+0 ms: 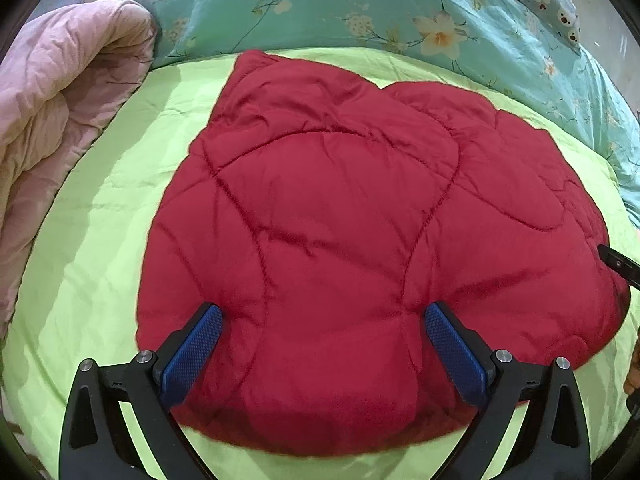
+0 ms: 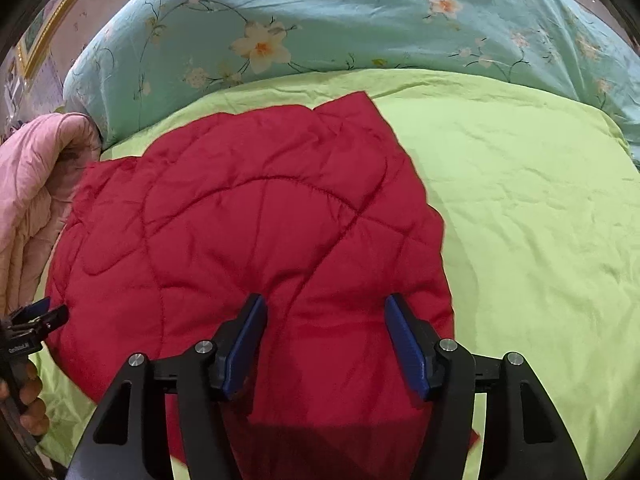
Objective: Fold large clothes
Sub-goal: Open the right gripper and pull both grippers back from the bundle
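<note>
A red quilted garment (image 1: 340, 220) lies folded and fairly flat on a lime green bedsheet (image 1: 100, 220). My left gripper (image 1: 323, 312) hovers over its near part, jaws wide apart, with nothing pinched between the blue pads. In the right wrist view the same red garment (image 2: 240, 240) lies under my right gripper (image 2: 326, 300), which is open too, its pads apart above the near right part of the cloth. One finger of the right gripper (image 1: 616, 262) shows at the garment's right edge. The left gripper (image 2: 50, 310) shows at its left edge, held by a hand (image 2: 32, 400).
A pink quilt (image 1: 52, 100) is bunched at the left beside the garment. A teal floral duvet (image 1: 320, 4) runs along the far side of the bed. The green sheet (image 2: 540, 220) stretches out right of the garment.
</note>
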### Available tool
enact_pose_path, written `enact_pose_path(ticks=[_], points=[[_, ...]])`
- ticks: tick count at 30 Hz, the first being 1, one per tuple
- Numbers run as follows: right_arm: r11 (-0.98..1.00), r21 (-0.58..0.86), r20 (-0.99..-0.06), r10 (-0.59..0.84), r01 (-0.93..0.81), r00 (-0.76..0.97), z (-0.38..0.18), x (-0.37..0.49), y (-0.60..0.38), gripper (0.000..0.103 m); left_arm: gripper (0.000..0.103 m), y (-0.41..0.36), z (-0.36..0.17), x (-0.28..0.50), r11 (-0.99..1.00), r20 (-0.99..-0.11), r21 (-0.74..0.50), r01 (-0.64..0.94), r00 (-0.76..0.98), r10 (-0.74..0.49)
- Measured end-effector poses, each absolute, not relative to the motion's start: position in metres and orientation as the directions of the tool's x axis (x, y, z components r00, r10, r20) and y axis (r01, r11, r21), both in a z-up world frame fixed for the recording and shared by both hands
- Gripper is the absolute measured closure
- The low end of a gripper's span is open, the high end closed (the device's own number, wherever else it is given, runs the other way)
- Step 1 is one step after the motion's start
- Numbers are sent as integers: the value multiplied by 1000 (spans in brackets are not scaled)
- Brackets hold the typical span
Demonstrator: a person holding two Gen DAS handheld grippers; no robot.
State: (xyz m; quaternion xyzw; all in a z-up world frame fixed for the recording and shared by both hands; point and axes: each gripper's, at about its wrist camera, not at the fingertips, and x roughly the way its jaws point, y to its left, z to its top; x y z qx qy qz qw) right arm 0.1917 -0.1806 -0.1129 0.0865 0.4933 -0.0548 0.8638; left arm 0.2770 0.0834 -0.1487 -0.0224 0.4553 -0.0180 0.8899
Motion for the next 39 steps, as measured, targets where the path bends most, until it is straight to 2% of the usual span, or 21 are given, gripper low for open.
enact_pose_path(ticks=[10,13,23,29,33,39], points=[[990,124,-844,74,60,531,-74,129,-149,38,1,84,-130,216,996,-795,-88,-14,604,-62],[991,130,-850,97,28,517,-73,109,-138,33,1,83,-129,196,997,-794,-82,-11,605,-59],[992,128,-895,124,-20,428,-90,65,-113,27,1,58,-121,137,998,-803,27,49,597,-8],[990,128,-872,142,-63,469,-56,65,-103,16,1,47,-74,121,995,-758,87,56,651,30],[990,104,-836,137,-91,531,-22,69,-100,1,1,46,-44,115,994,-729,93,54,684,31],[991,81,-830,124,-102,543,-20,83,-98,1,1,41,-50,128,991,-740,133,15,666,89]])
